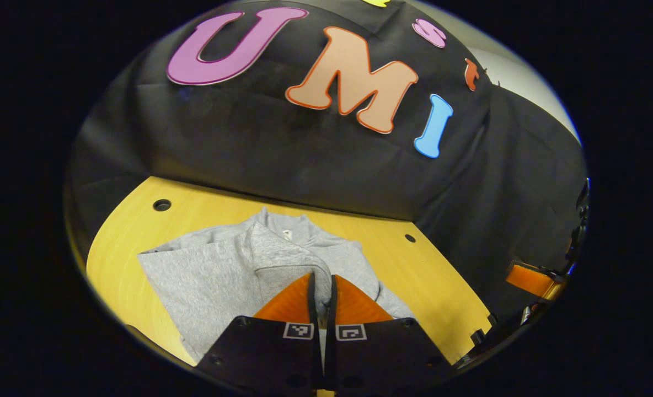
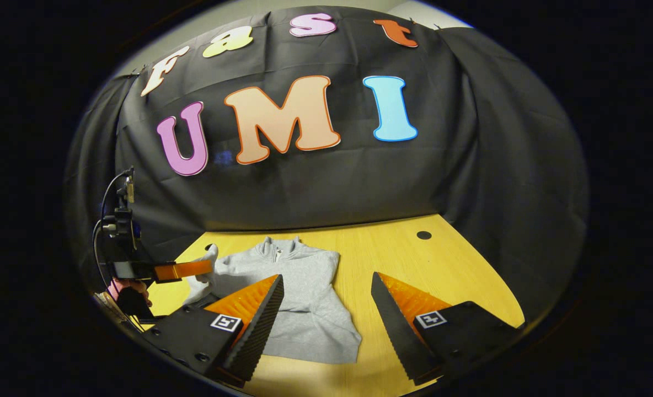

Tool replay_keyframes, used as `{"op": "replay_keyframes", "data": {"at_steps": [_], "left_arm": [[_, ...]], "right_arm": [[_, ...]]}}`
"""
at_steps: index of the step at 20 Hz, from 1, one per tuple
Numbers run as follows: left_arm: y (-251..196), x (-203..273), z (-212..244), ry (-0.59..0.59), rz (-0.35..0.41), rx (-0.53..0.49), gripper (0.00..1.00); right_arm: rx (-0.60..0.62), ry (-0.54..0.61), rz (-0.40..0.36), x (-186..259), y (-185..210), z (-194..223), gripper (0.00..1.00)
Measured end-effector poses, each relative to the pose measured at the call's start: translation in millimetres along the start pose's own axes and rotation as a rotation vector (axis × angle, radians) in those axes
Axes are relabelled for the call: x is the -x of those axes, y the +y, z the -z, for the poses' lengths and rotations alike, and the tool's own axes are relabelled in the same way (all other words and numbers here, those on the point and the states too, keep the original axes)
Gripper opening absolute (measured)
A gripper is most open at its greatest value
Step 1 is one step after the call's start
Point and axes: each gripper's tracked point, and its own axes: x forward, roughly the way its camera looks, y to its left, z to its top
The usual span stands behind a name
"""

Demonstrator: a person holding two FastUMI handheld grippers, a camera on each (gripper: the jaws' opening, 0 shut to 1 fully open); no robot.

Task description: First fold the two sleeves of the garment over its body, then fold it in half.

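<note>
Left gripper view showed the left gripper [image 1: 322, 292] with its orange fingers [image 1: 290, 303] pinched together on a fold of the grey garment [image 1: 216, 275], the cloth rising into the narrow gap between them. Ahead of those fingers the garment lay on the yellow table [image 1: 437, 281], collar [image 1: 285, 229] farthest away, one flap already turned over the body off to the left.

In the right gripper view, the right gripper [image 2: 326, 309] hung with its jaws spread wide and nothing between them. The garment [image 2: 299, 309] lay ahead of it and slightly to its left, partly behind its left finger [image 2: 255, 314]. Farther left, the other gripper [image 2: 186, 270] held a pale bit of sleeve [image 2: 205, 270] lifted off the table.

The likely trouble was the grip: only a thin pinch of fabric seemed caught, so a quick pull could let the sleeve slip out. Dragging instead of lifting could also shift the whole garment, since the open gripper was not pinning it, and that would undo the tidy edge.

Room looked generous. Bare table [image 2: 415, 259] stretched to the right of the garment and beyond its collar toward the black cloth wall [image 2: 315, 187]. The near hem [image 2: 326, 353] sat close to the right gripper's fingers, and the table's near edge lay close below them, so the tightest margin was on the near side.
</note>
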Motion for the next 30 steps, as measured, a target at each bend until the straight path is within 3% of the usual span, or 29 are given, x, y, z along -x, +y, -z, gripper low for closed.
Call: {"op": "replay_keyframes", "data": {"at_steps": [12,15,21,22,23,26,30], "left_arm": [[-134,-112,10,0.083,0.248,-0.165,0.0],[-145,-137,25,0.126,0.239,-0.22,0.0],[-130,-171,42,0.136,0.182,-0.192,0.06],[-127,-174,42,0.135,0.179,-0.184,0.15],[-122,-176,44,0.137,0.179,-0.174,0.13],[-105,-177,45,0.134,0.124,-0.183,0.98],[-77,-158,43,0.143,0.061,-0.227,0.96]], "right_arm": [[-0.021,0.025,0.047,-16,-42,6,0.96],[-0.026,0.033,0.057,-22,-50,10,0.96],[-0.018,0.075,0.047,-32,-68,30,0.96],[-0.014,0.081,0.046,-33,-70,34,0.99],[-0.012,0.088,0.045,-34,-72,35,0.99],[-0.011,0.106,0.033,-37,-71,43,0.99],[0.016,0.123,-0.004,-45,-59,51,0.99]]}}
